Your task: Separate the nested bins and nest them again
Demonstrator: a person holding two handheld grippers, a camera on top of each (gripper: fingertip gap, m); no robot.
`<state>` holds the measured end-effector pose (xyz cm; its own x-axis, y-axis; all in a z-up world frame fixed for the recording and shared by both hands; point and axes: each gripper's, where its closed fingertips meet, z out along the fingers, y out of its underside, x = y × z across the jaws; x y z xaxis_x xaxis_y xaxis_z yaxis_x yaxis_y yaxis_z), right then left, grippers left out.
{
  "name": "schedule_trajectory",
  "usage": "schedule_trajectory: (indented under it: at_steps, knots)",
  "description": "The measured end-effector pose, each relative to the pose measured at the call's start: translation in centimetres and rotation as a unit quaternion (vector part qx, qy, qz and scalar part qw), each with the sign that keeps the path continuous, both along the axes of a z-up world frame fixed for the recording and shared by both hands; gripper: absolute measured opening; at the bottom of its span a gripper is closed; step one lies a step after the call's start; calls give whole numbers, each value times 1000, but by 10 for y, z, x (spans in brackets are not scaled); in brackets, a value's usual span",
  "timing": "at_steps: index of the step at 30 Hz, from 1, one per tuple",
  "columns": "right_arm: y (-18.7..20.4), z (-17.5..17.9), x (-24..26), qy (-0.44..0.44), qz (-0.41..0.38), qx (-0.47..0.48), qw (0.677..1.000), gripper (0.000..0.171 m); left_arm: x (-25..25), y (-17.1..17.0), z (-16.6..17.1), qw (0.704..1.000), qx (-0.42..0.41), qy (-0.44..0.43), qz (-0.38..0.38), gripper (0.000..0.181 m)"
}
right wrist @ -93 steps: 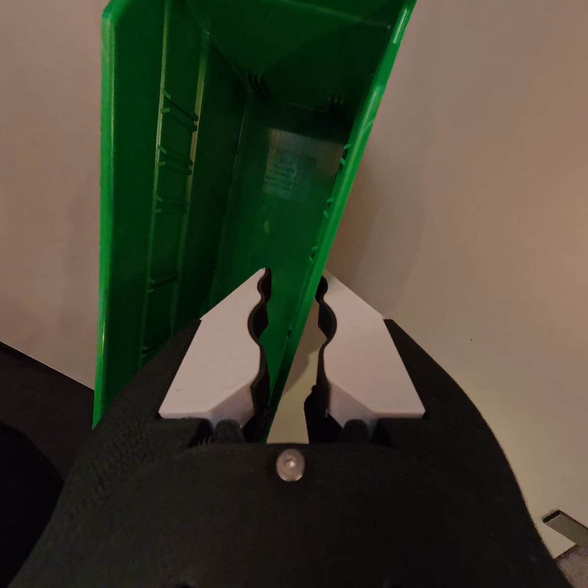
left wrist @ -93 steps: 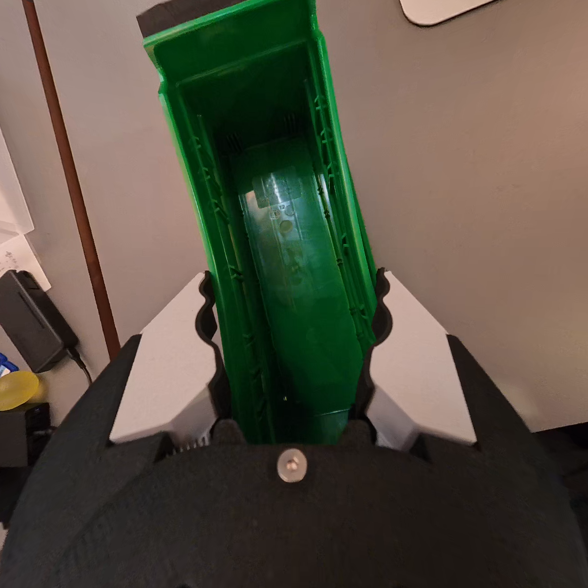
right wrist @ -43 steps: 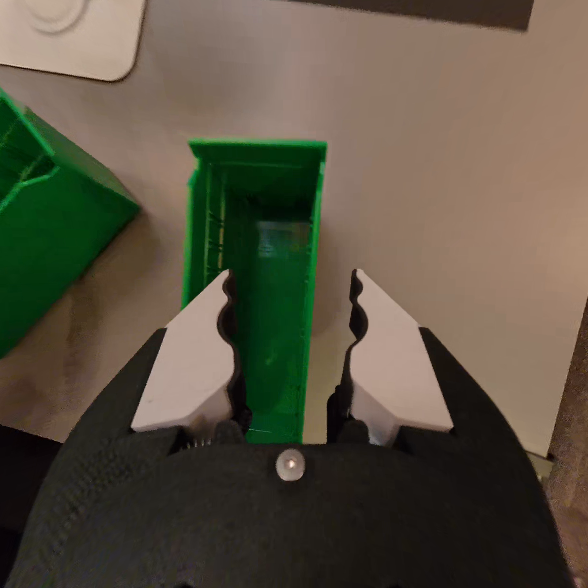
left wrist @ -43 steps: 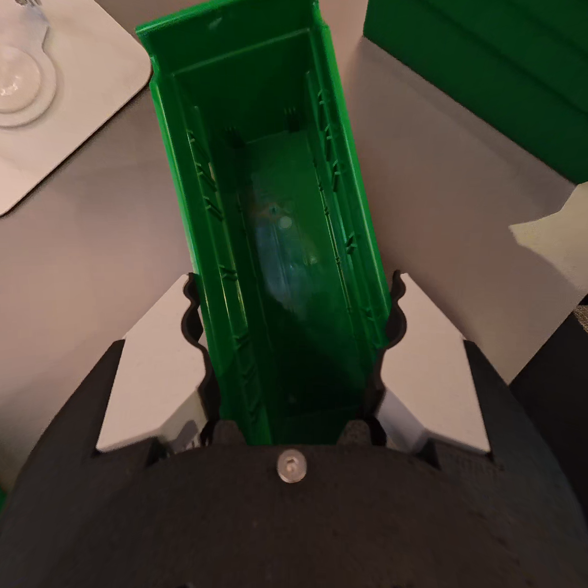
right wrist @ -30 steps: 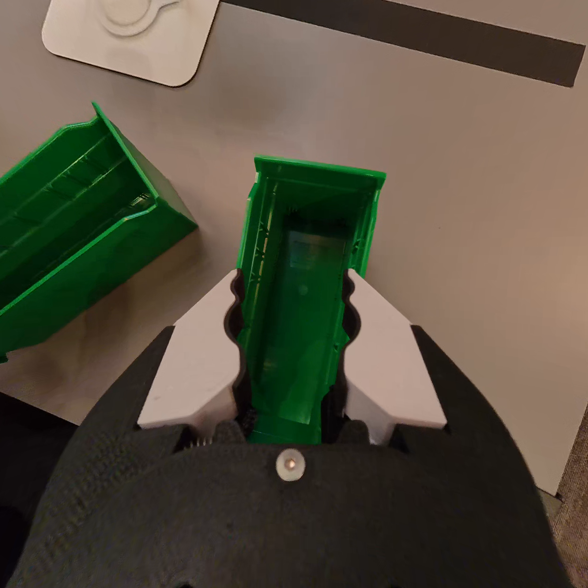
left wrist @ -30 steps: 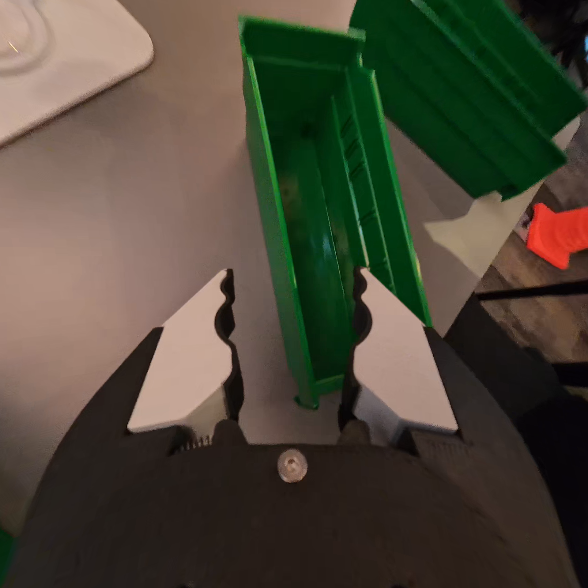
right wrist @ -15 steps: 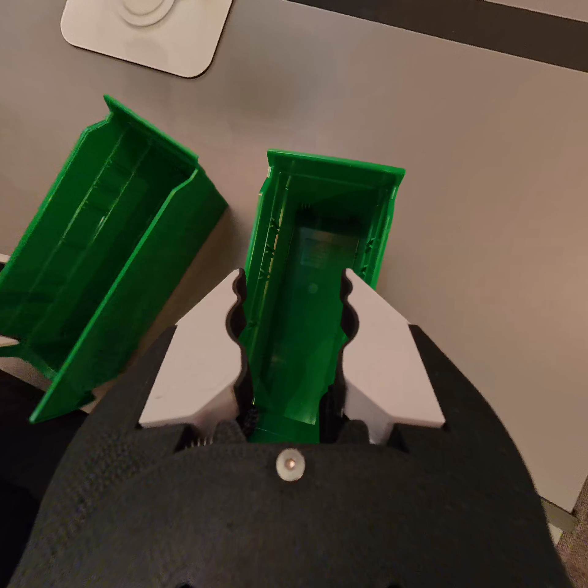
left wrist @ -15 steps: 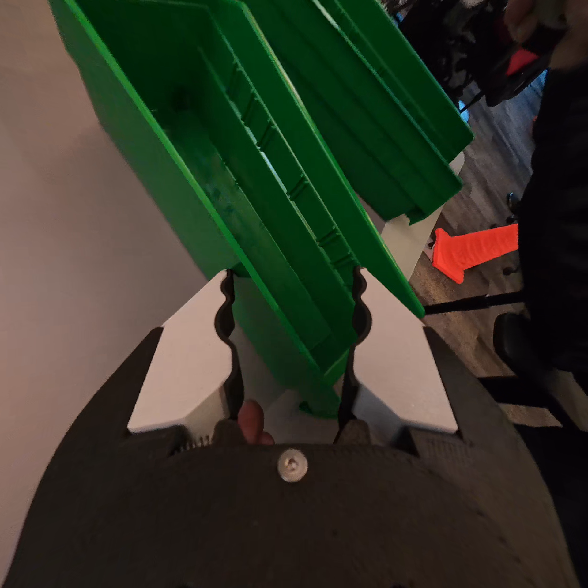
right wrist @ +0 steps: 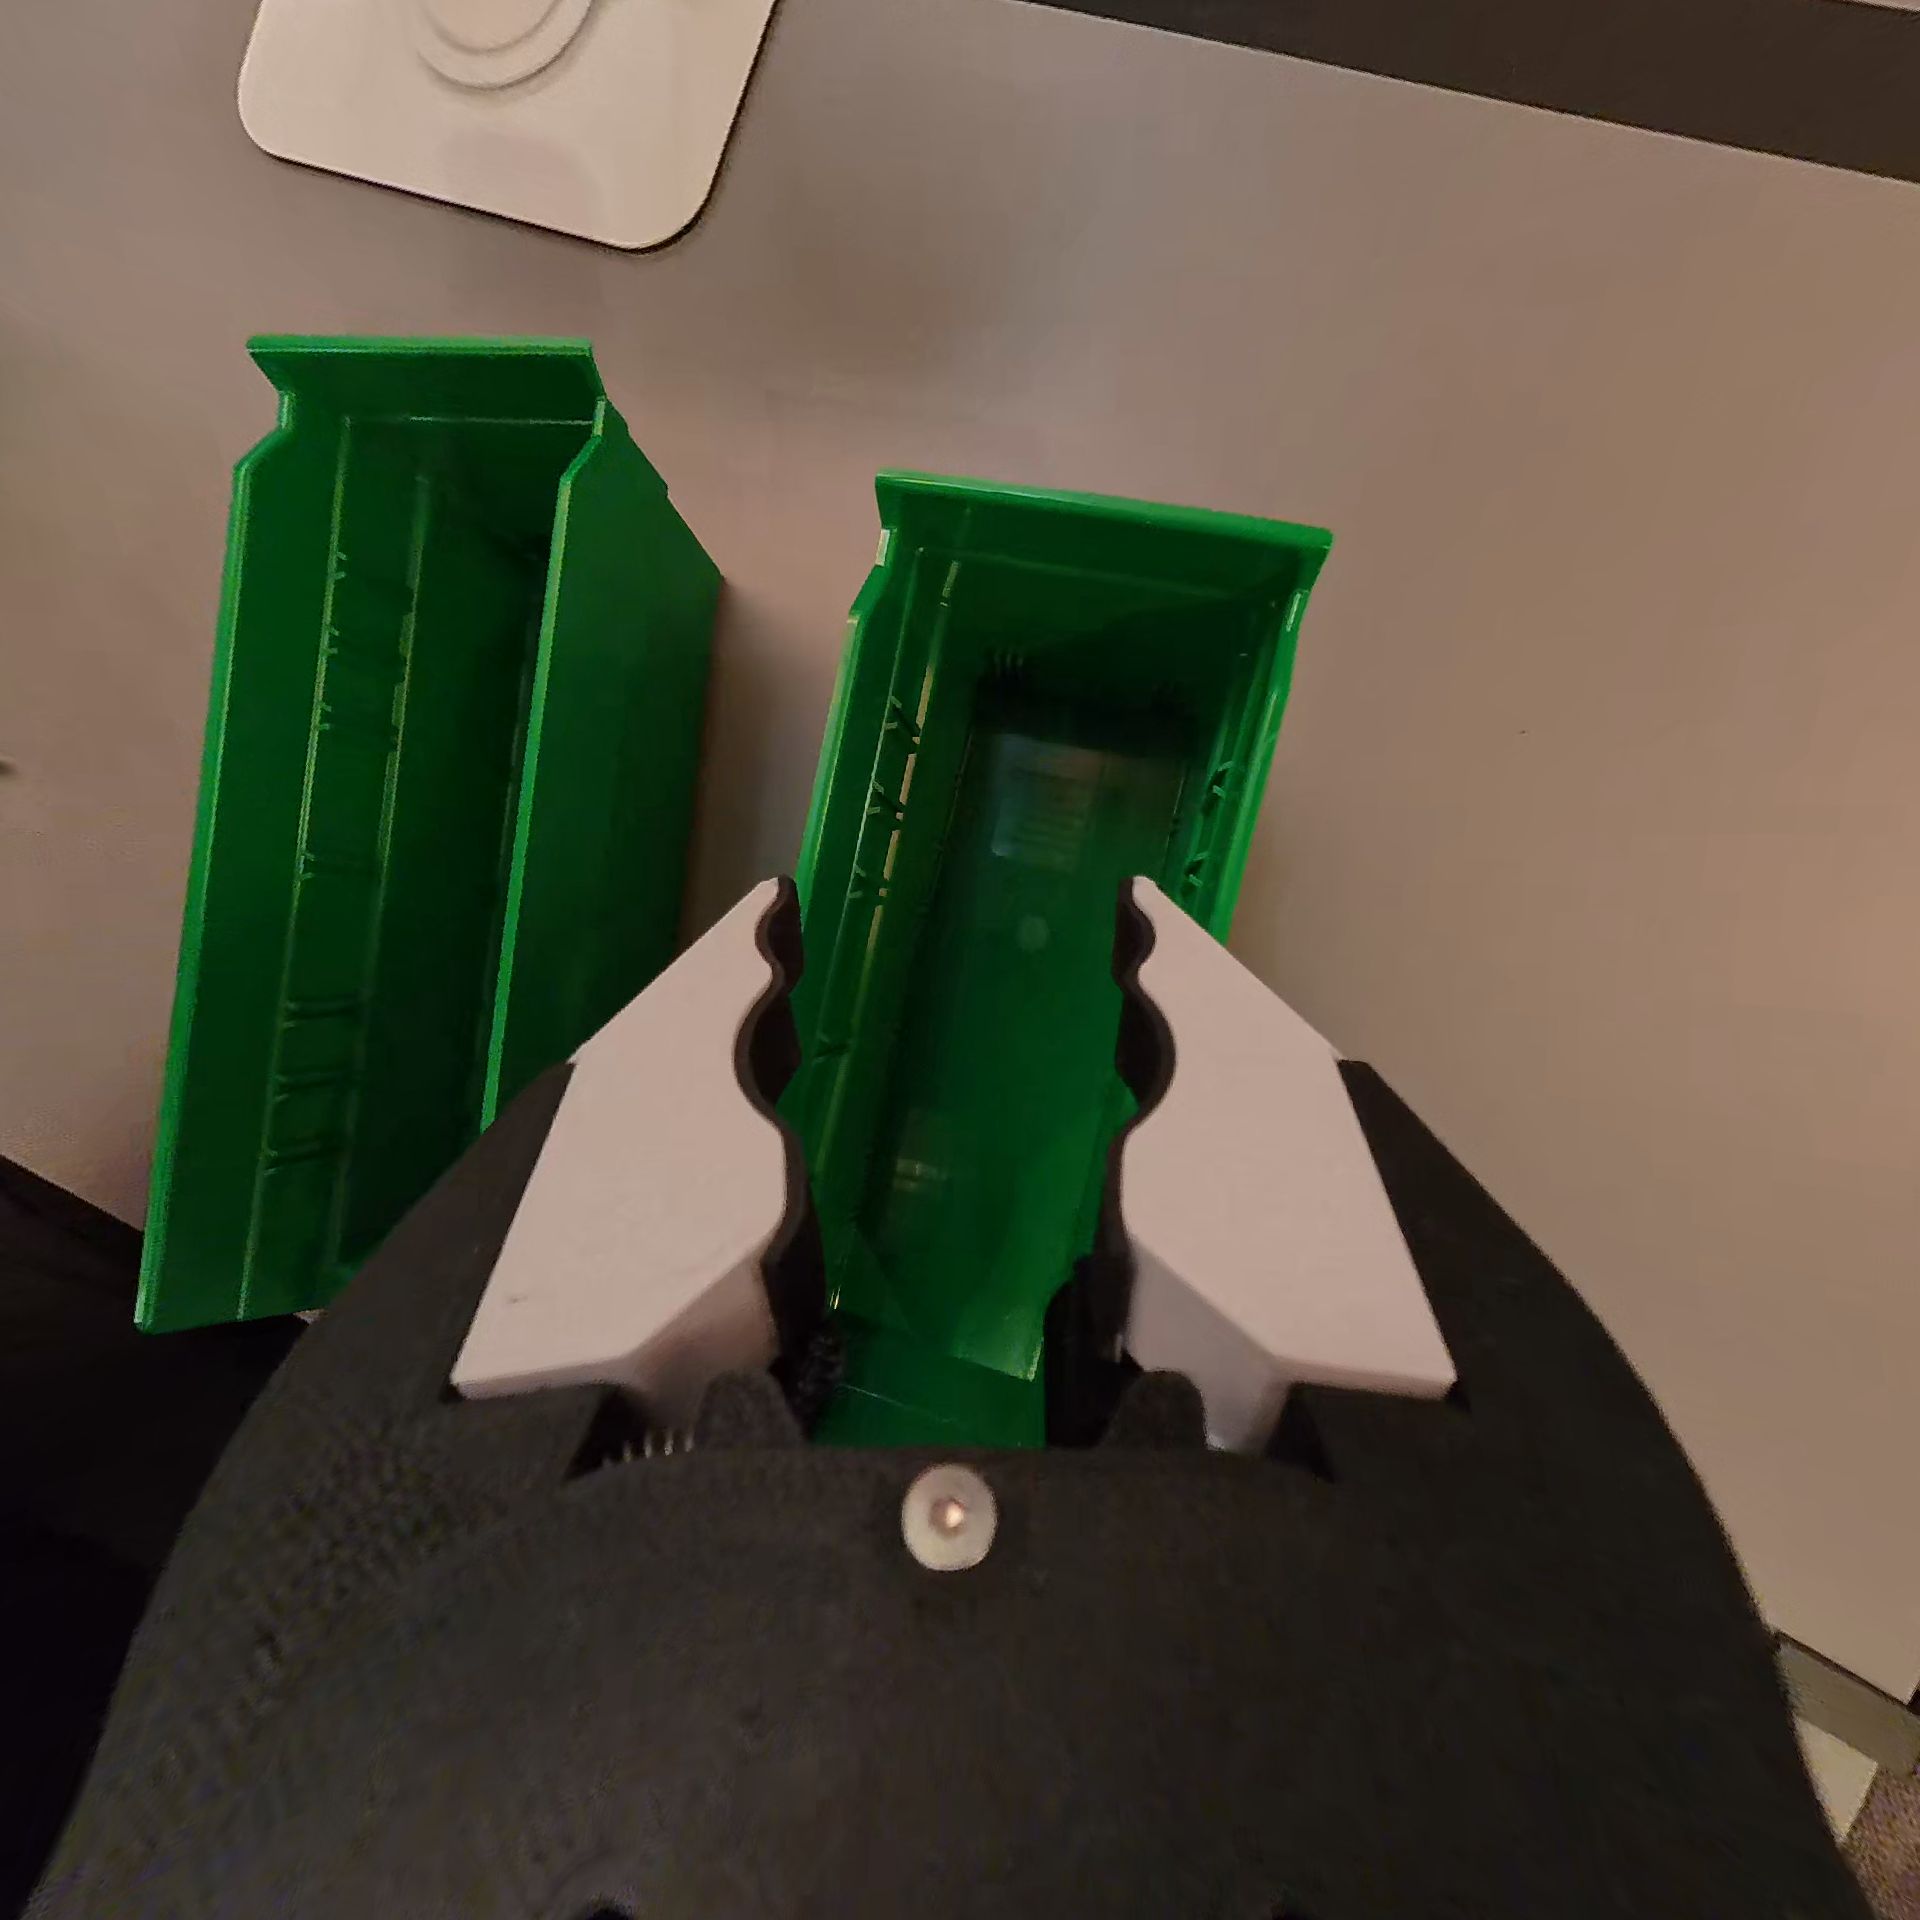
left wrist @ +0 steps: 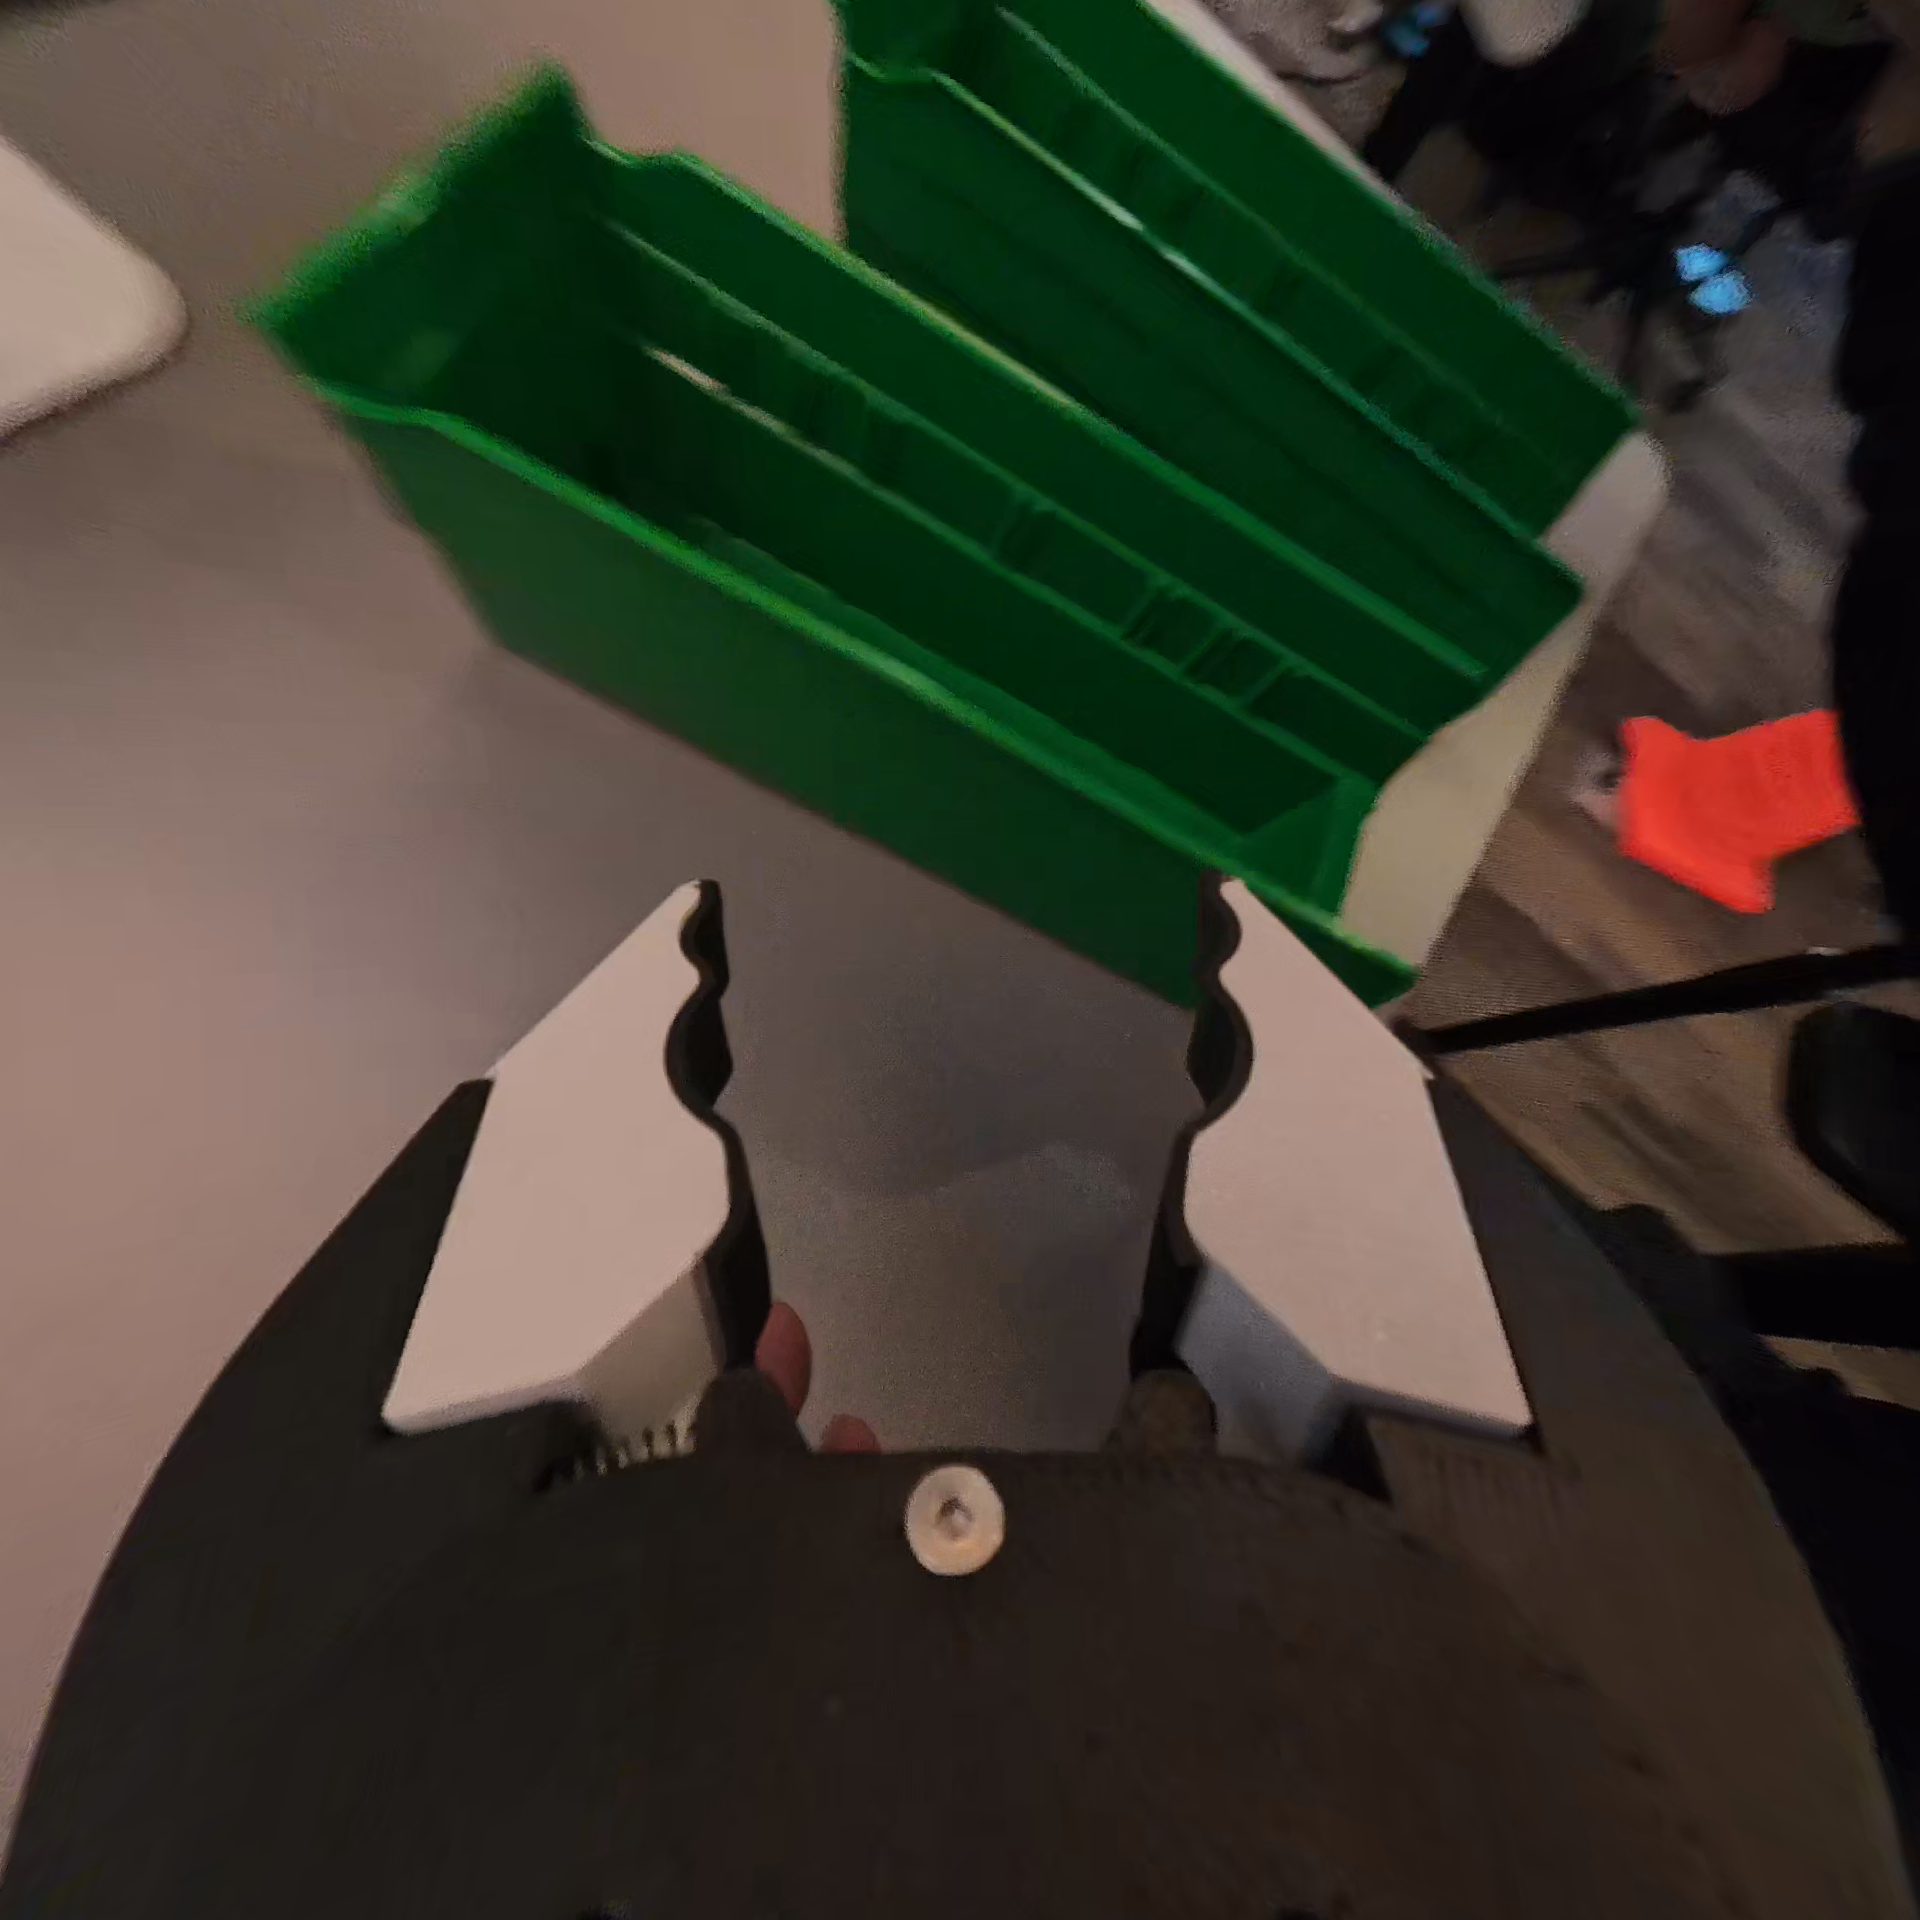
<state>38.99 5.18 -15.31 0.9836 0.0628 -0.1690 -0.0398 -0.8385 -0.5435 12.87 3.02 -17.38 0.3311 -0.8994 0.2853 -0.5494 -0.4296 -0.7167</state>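
Note:
Two green bins lie side by side on the grey table, apart from each other. In the left wrist view the nearer bin (left wrist: 831, 582) lies ahead of my left gripper (left wrist: 961, 899), which is open and empty; the other bin (left wrist: 1195, 260) lies beyond it. In the right wrist view my right gripper (right wrist: 956, 883) is shut on the near end of one green bin (right wrist: 1070, 665), with a finger against each side. The free bin (right wrist: 416, 831) lies to its left, and its near end sticks out over the table's front edge.
A white square pad (right wrist: 499, 104) lies at the back left of the table and shows in the left wrist view (left wrist: 62, 312). A black strip (right wrist: 1558, 83) runs along the far side. An orange object (left wrist: 1725, 810) lies on the floor past the table edge.
My left gripper has let go of its bin and drawn back. That bin now rests on the table, roughly parallel to the right one. My right gripper keeps its hold.

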Motion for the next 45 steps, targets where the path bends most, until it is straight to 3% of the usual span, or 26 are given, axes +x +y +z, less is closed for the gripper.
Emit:
schedule_trajectory:
  at_steps: [1, 4, 8, 10, 15, 17, 23, 32, 39, 45]
  knots:
    - [0, 0, 0, 1, 0, -1, 1000, 60, -19, 13, 8, 999, 28, 14, 21, 91]
    - [0, -1, -1, 5, 2, -2, 1000, 60, -95, 61, 38, 984, 125, 75, 102, 97]
    - [1, -2, -6, 8, 8, -4, 1000, 59, -228, 126, 65, 922, 218, 221, 232, 120]
    - [2, -2, -11, 7, 13, -7, 1000, 59, -282, 142, 54, 908, 170, 263, 279, 138]
    - [3, -3, -19, -1, 24, -14, 1000, 58, -349, 156, 1, 894, 67, 303, 324, 136]
    - [2, -4, -19, -6, 27, -18, 999, 58, -351, 153, -16, 900, 40, 297, 316, 125]
    - [2, -10, -21, -4, 30, -29, 999, 58, -353, 158, -11, 905, 56, 269, 324, 105]
    - [3, -18, -25, -3, 36, -39, 999, 57, -355, 158, 1, 913, 71, 240, 322, 99]
    - [3, -18, -28, -2, 41, -41, 998, 56, -357, 161, 29, 912, 96, 229, 327, 100]
    - [3, -16, -27, 1, 40, -38, 998, 56, -356, 157, 72, 904, 144, 226, 334, 100]
